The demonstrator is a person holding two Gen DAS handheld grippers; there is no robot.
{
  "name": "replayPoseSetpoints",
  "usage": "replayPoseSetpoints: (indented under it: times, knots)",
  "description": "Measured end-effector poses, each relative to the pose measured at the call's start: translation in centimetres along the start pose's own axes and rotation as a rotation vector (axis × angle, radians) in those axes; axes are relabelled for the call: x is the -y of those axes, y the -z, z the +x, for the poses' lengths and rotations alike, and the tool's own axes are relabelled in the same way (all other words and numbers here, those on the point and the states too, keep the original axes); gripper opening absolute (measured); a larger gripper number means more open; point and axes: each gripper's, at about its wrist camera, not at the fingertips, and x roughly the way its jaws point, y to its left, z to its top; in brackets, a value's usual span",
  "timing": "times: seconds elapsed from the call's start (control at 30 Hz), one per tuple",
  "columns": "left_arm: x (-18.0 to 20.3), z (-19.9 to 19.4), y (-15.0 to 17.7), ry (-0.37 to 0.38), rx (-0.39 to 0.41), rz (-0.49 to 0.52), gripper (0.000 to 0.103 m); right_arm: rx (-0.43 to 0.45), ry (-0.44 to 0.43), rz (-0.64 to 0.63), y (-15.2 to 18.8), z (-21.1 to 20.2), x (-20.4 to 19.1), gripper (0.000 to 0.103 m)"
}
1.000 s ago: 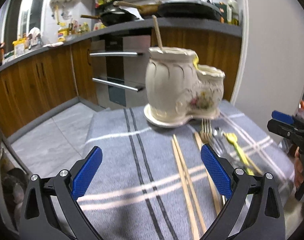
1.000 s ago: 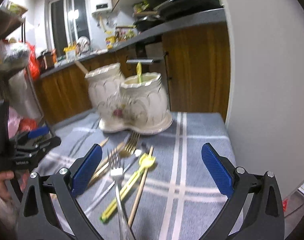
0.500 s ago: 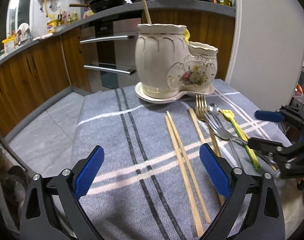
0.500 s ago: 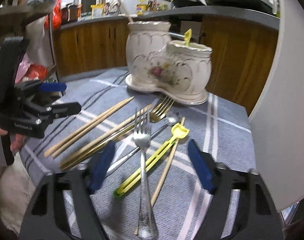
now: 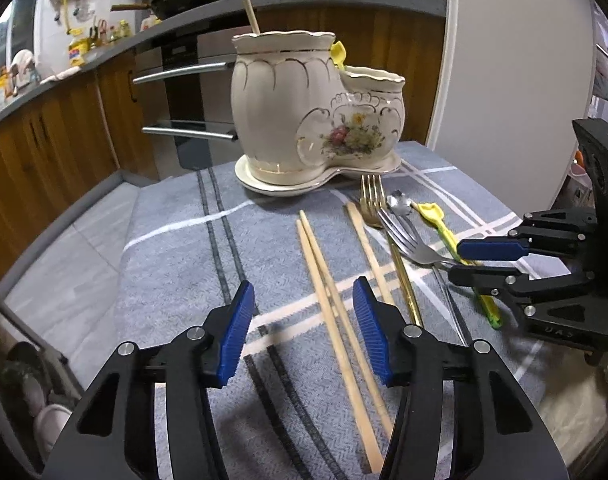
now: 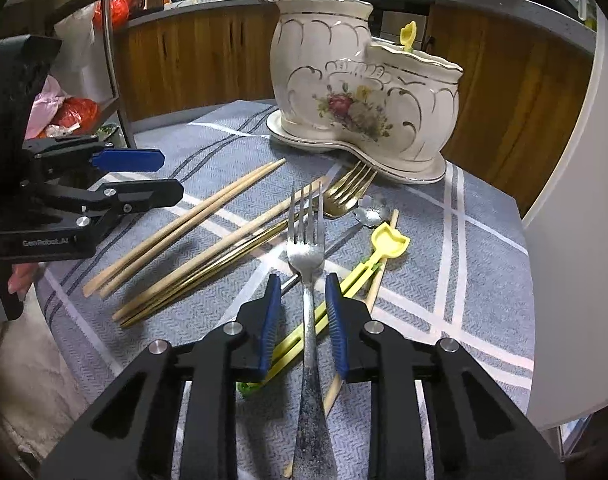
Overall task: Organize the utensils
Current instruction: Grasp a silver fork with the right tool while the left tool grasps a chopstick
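A cream ceramic two-pot utensil holder (image 5: 304, 120) (image 6: 364, 96) stands at the far side of the grey cloth; a wooden stick stands in its tall pot and a yellow spoon in its low pot. A pair of wooden chopsticks (image 5: 336, 304) (image 6: 183, 228), a gold fork (image 6: 344, 192), a small silver spoon (image 6: 370, 206) and a yellow spoon (image 6: 388, 242) lie on the cloth. My right gripper (image 6: 301, 306) has its blue pads close on both sides of a silver fork (image 6: 306, 240), a small gap showing. My left gripper (image 5: 301, 328) is half open, just left of the chopsticks.
The grey striped cloth (image 5: 175, 264) covers a small table whose edges fall off to the floor at left and front. A white wall (image 6: 584, 200) stands close on the right. Wooden kitchen cabinets (image 5: 43, 128) run behind.
Both grippers have narrowed. The right one has moved in around the silver fork's handle. The left one has moved closer to the chopsticks.
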Motion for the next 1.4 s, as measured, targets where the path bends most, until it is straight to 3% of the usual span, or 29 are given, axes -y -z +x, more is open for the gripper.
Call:
replayPoseSetpoints:
  times: [0.13, 0.3, 0.33, 0.37, 0.63, 0.73, 1.03, 1.2, 1.4]
  knots:
    - [0.0, 0.2, 0.0, 0.002, -0.011, 0.002, 0.044, -0.027, 0.016, -0.034, -0.4, 0.4, -0.4, 0.02]
    - [-0.1, 0.4, 0.1, 0.005, -0.027, 0.003, 0.041, -0.051, -0.007, -0.016, -0.8, 1.1, -0.1, 0.019]
    - [-0.1, 0.4, 0.1, 0.005, -0.028, 0.004, 0.041, -0.05, -0.008, -0.006, -0.8, 1.2, 0.1, 0.015]
    - [-0.1, 0.4, 0.1, 0.006, -0.03, 0.004, 0.041, -0.051, 0.006, 0.002, -0.8, 1.2, 0.3, 0.006]
    - [0.3, 0.8, 0.2, 0.009, -0.055, 0.015, 0.04, 0.066, -0.036, 0.061, -0.4, -0.3, 1.3, 0.006]
    - [0.4, 1.0, 0.3, 0.004, -0.076, 0.02, 0.032, 0.118, -0.067, 0.09, -0.5, -1.1, 2.0, 0.006]
    - [0.7, 2.2, 0.2, -0.01, -0.117, 0.02, 0.03, 0.159, -0.064, 0.095, -0.5, -1.4, 2.1, 0.006]
    - [1.3, 3.1, -0.4, -0.06, -0.143, 0.045, 0.03, 0.187, -0.07, 0.104, -0.6, -1.7, 2.2, 0.006]
    - [1.4, 3.4, -1.0, -0.05, -0.213, 0.015, 0.029, 0.233, -0.095, 0.101, -0.5, -2.4, 2.2, 0.006]
